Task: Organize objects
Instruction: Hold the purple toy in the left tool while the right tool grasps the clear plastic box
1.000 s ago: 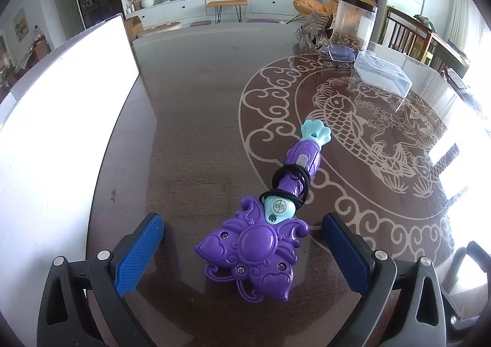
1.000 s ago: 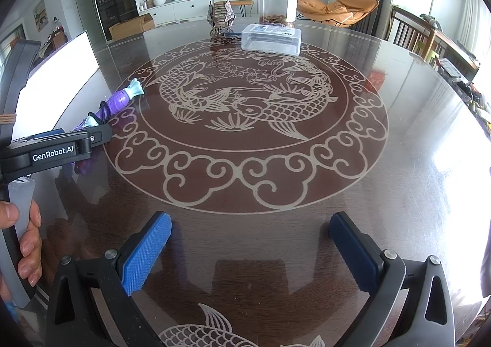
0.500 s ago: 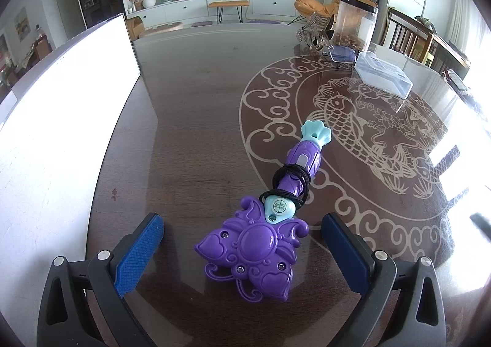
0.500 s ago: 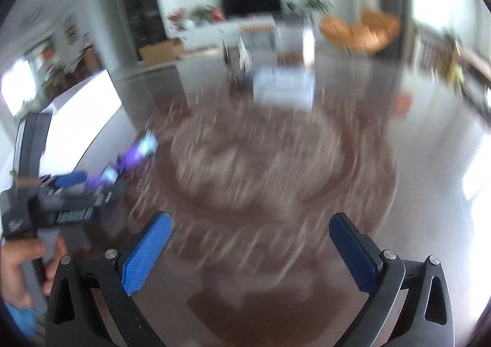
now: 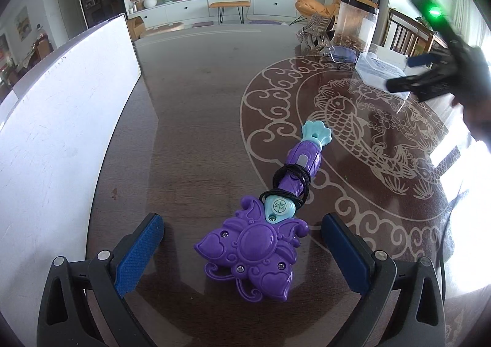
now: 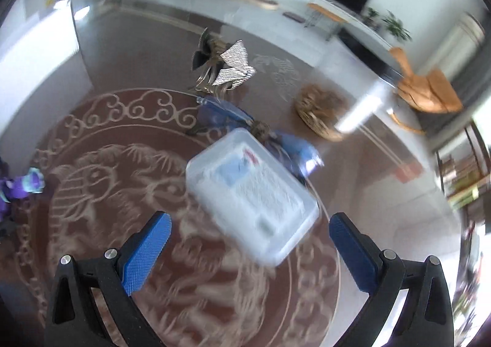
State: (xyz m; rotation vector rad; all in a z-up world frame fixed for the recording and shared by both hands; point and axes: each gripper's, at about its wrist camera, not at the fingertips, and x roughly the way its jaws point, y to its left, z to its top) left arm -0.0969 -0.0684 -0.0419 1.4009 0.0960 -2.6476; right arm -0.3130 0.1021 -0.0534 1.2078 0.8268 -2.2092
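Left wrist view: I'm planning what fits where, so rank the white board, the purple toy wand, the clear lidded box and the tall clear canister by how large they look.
1. White board, by far the largest.
2. Purple toy wand, though it lies nearest the camera.
3. Tall clear canister and clear lidded box look alike; both are far off, and the right claw partly hides the box, so I won't rank them.

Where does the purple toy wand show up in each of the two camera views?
Left wrist: purple toy wand lies at lower center, between the open left tool fingers.
Right wrist: only its teal-and-purple end shows, at the far left edge.
Shared landmark: the clear plastic box on the table.
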